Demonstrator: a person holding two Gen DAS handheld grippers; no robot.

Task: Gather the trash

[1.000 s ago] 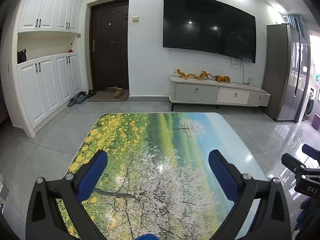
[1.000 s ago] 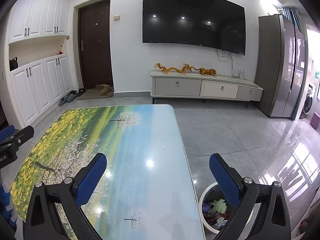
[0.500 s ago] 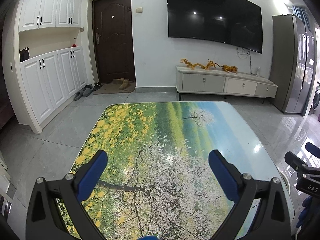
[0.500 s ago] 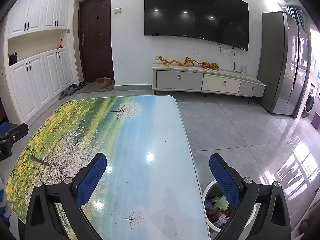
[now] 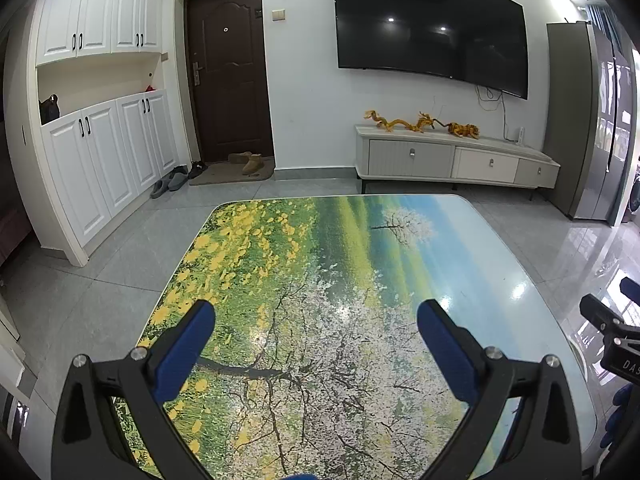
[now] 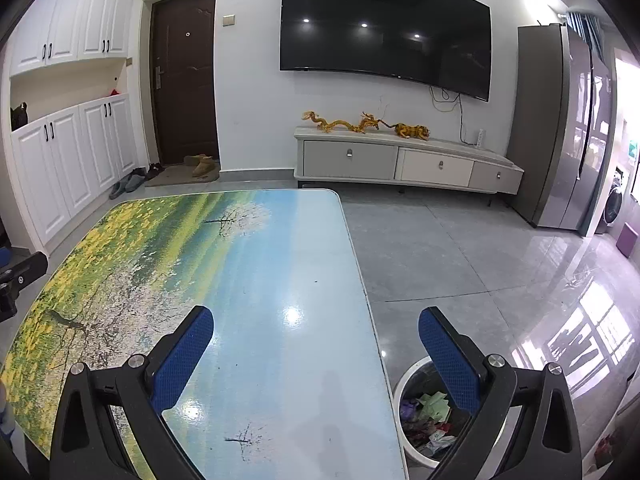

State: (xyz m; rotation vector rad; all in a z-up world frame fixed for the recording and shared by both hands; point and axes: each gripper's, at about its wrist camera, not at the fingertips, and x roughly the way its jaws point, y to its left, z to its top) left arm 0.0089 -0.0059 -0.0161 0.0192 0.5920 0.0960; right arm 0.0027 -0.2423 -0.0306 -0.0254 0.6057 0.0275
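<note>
Trash (image 6: 428, 416) in round white bin (image 6: 404, 384) on floor, just beside right edge of tabletop (image 6: 280, 280), near its near-right corner: crumpled scraps, pale green, purple, red, white, heaped together; individual pieces too jumbled to tell. Bin partly hidden behind right gripper (image 6: 316, 328) finger. Right gripper jaws spread wide, nothing between blue pads. Left gripper (image 5: 316, 324) over glossy landscape-print tabletop, jaws likewise wide apart, holding nothing.
</note>
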